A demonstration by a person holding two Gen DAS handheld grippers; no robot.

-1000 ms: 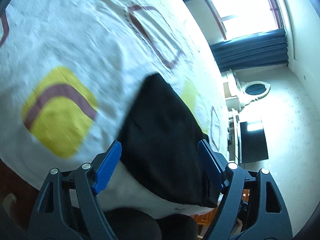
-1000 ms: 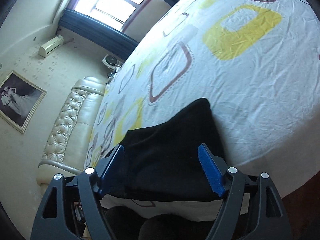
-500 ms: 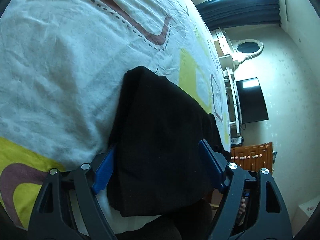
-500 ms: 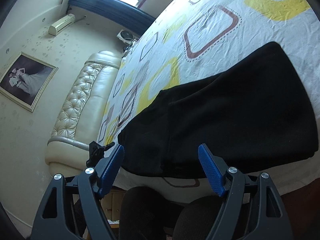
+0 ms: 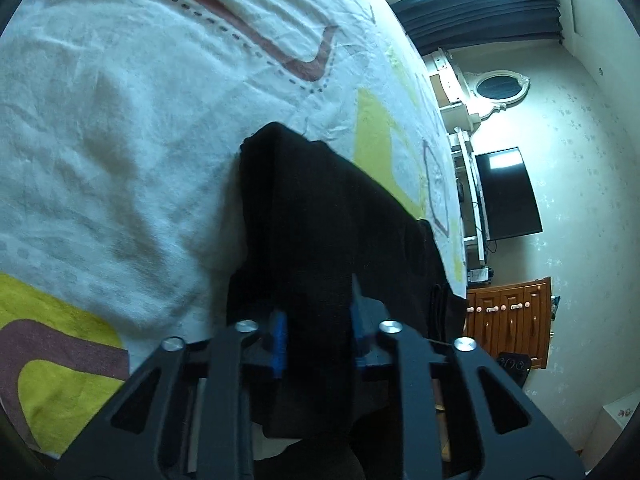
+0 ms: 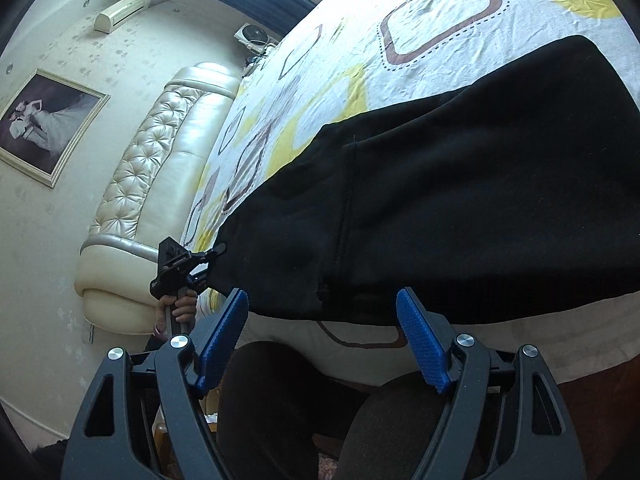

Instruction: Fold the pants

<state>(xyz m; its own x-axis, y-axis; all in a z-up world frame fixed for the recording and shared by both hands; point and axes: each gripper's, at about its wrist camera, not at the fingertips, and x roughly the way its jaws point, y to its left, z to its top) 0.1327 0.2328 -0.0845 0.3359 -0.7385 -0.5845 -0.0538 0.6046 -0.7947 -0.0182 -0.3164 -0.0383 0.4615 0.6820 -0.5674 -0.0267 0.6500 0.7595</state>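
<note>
The black pants (image 6: 460, 208) lie folded along the near edge of the bed, over the white patterned sheet (image 6: 440, 12). In the left wrist view my left gripper (image 5: 318, 332) is shut on the near end of the pants (image 5: 328, 232), with black cloth bunched between its blue pads. It also shows in the right wrist view (image 6: 208, 258), gripping the pants' left corner. My right gripper (image 6: 322, 332) is open and empty, its blue pads just below the pants' near edge, not touching the cloth.
A cream tufted headboard (image 6: 160, 168) stands to the left of the bed. A wall TV (image 5: 506, 196) and wooden cabinet (image 5: 508, 320) stand beyond the bed's far side. The person's dark-clad legs (image 6: 288, 408) are below the bed edge.
My left gripper has closed on the end of the pants; it was open around it before. My right gripper has moved closer to the pants' near edge and stays open.
</note>
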